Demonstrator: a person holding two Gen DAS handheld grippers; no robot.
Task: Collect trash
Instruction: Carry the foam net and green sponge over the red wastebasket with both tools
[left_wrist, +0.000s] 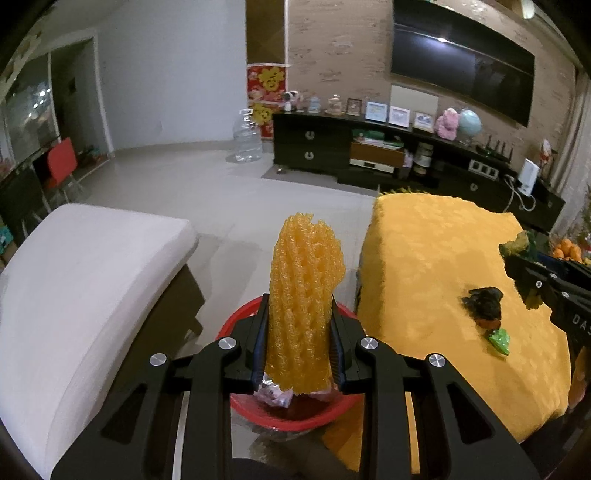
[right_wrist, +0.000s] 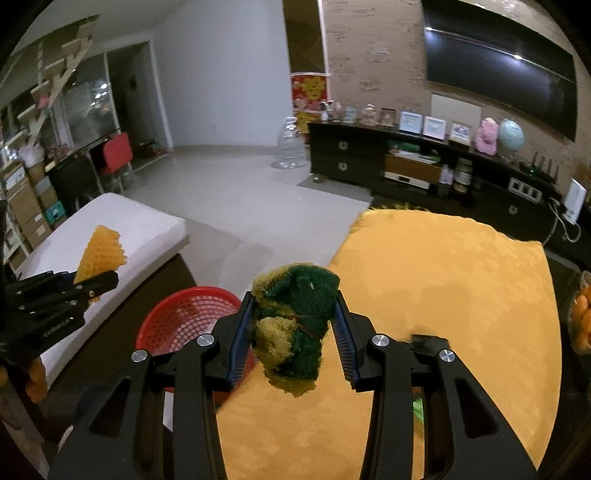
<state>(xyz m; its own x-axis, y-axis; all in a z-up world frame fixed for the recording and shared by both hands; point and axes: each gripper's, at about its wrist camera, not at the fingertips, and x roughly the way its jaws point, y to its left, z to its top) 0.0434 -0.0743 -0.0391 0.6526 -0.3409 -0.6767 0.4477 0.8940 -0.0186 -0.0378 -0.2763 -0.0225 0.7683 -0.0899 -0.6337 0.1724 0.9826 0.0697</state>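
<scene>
My left gripper (left_wrist: 298, 306) is shut on an orange foam fruit net (left_wrist: 304, 295) that stands up between its pads, above a red perforated basket (left_wrist: 236, 321) on the floor. The basket holds some pale crumpled trash (left_wrist: 275, 397). My right gripper (right_wrist: 295, 299) is shut on a crumpled green and yellow scouring sponge (right_wrist: 295, 325), over the left edge of the orange-covered table (right_wrist: 443, 295). The red basket (right_wrist: 184, 314) lies just to its left. On the table lie a dark clump (left_wrist: 482, 301) and a small green scrap (left_wrist: 500, 339).
A white cushioned bench (left_wrist: 81, 280) flanks the basket on the left. A dark TV cabinet (left_wrist: 369, 151) with frames and toys lines the far wall under a wall screen. A clear water jug (left_wrist: 247, 136) stands on the tiled floor. Oranges (left_wrist: 567, 249) sit at the table's far right.
</scene>
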